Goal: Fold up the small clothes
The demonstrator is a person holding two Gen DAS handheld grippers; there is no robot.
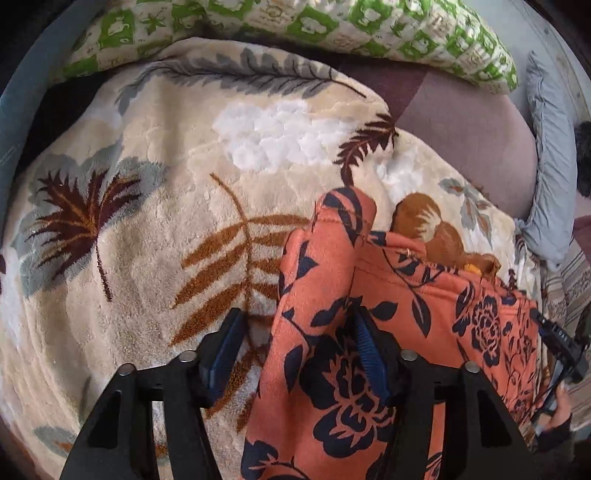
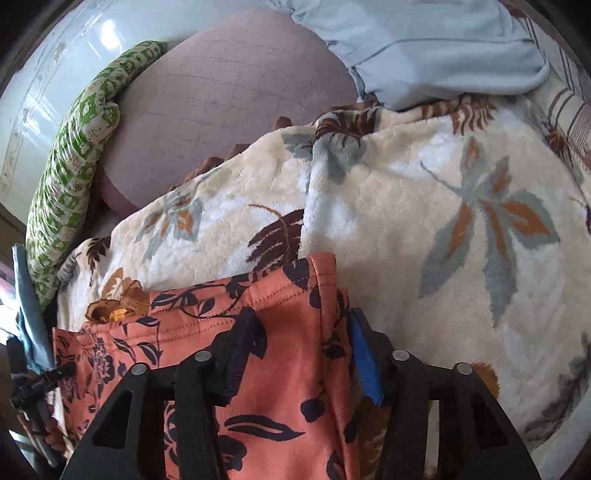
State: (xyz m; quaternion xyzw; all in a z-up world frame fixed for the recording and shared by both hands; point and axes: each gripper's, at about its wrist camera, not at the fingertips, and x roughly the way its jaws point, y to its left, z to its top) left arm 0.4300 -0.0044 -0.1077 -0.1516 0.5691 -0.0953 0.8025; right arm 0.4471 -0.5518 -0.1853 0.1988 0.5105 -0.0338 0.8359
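Observation:
An orange garment with a dark blue flower print (image 1: 369, 314) lies on a cream leaf-patterned blanket (image 1: 166, 206). My left gripper (image 1: 299, 332) is open; the garment's left edge lies between its jaws, over the right finger (image 1: 369, 350). In the right wrist view the same garment (image 2: 280, 369) lies between the jaws of my right gripper (image 2: 299, 339), which is open at the garment's right corner. The other gripper shows at the left edge of the right wrist view (image 2: 33, 384).
A green-and-white patterned pillow (image 1: 332, 26) lies at the far side, also in the right wrist view (image 2: 70, 177). A mauve cushion (image 2: 229, 96) and a light blue cloth (image 2: 436, 48) lie beyond the blanket (image 2: 443, 221).

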